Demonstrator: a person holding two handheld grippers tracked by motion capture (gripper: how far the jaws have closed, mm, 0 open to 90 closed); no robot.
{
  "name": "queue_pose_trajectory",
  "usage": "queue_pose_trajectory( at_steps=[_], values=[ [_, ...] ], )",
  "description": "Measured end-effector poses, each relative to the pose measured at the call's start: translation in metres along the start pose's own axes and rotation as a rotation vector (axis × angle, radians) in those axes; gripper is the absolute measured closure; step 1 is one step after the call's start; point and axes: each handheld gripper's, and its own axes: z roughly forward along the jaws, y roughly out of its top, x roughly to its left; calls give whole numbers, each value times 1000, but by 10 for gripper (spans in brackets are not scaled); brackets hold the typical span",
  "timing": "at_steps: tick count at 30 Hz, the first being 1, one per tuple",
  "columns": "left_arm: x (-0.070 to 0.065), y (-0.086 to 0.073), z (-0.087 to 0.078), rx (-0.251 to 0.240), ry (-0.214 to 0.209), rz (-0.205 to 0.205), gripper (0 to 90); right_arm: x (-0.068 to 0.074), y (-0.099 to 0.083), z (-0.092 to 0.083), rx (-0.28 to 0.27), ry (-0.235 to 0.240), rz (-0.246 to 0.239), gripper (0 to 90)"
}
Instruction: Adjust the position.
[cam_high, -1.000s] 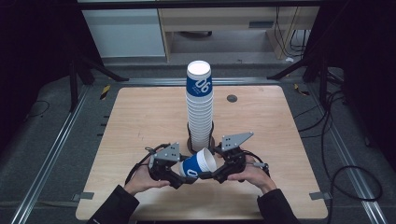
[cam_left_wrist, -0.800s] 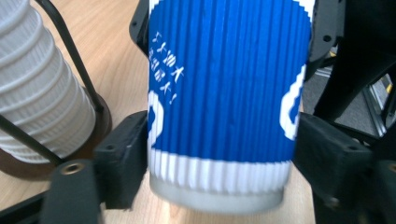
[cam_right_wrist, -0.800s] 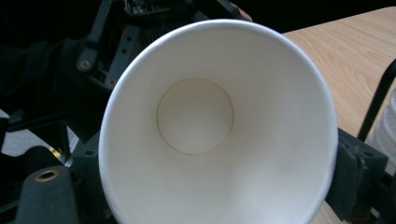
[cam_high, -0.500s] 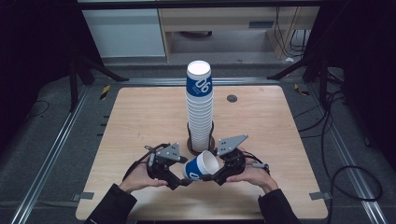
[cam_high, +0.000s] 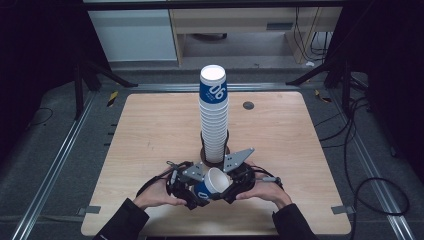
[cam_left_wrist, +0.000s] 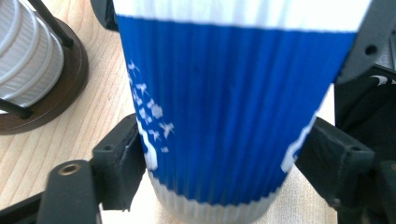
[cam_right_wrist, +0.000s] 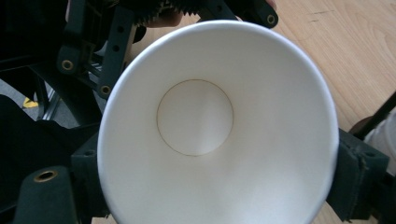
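Nearest the person, both hands come up from the lower edge of the high view, each carrying a claw, and the two claws meet at one blue-and-white paper cup (cam_high: 212, 182) just above the front part of the desk (cam_high: 150, 130). The cup lies tilted on its side between them, its open mouth turned toward the right claw (cam_high: 231, 184) and its base toward the left claw (cam_high: 192, 192).

In the left gripper view, the left claw (cam_left_wrist: 219, 163) has its two black jaws set against the ribbed blue wall of the cup (cam_left_wrist: 233, 107) close to the white base, one jaw on each side, pads touching the paper: it is gripping the cup. In the right gripper view, the right claw (cam_right_wrist: 217, 179) has a jaw on either side of the cup's wide rim, and the white inside of the cup (cam_right_wrist: 210, 140) with its round bottom faces the camera; the jaws stand part-way closed and press against the rim's outside, so this claw grips the cup too.

Just beyond the claws, farther up the desk, stands a dark round holder (cam_high: 210, 154) with thin upright rods. It carries a tall stack of paper cups (cam_high: 214, 115), upright, white and ribbed below with a blue-printed cup on top. Beyond the stack, a small dark round spot (cam_high: 248, 105) sits in the desk surface near its far edge.
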Motion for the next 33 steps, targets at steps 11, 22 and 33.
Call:
queue_pose_trajectory(
  at_steps=[11, 22, 33],
  values=[
    [4, -2, -8, -55, 19, -4, 273, -2, 1, -4, -58, -30, 10, 94],
    [14, -11, -28, -163, 65, -62, 274, -9, 2, -32, -215, -86, 62, 78],
    [9, -7, -40, -288, 98, -67, 276, -9, 4, -37, -274, -59, 87, 85]
  ],
)
